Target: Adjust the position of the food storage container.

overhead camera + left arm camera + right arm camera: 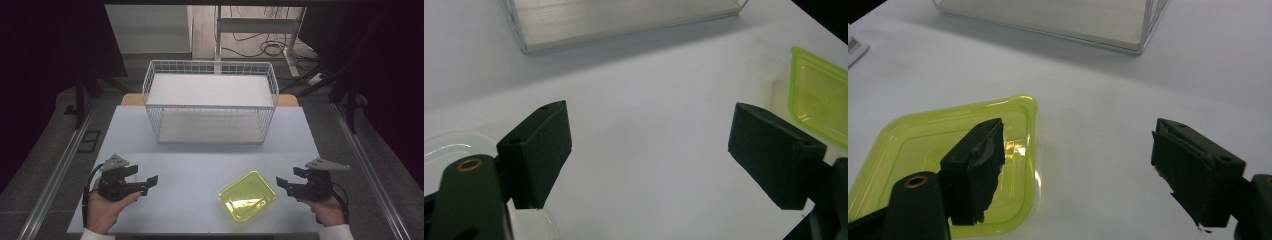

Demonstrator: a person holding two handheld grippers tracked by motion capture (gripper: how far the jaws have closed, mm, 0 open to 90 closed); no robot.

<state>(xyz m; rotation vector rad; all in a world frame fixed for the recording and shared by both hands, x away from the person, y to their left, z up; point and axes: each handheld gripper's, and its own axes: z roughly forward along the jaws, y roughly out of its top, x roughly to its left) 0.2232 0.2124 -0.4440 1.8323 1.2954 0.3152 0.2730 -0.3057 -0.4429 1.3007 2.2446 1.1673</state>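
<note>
A shallow yellow-green translucent tray (247, 196) lies empty on the pale table (200, 160), near the front edge and right of centre. My left gripper (142, 179) is held at the front left, open, with nothing between its jaws. My right gripper (290, 179) is just right of the tray, open and empty. In the left gripper view the gripper (651, 155) faces bare table, with the tray (819, 95) off to the right. In the right gripper view the gripper (1080, 170) has its left jaw over the tray (913, 145) and does not touch it.
A white two-tier wire basket (210, 100) stands at the back middle of the table, both shelves bare; its lower edge shows as the basket (614, 20) and the basket (1058, 20). A white labelled object (855, 47) lies at the far left. Cables lie on the floor beyond.
</note>
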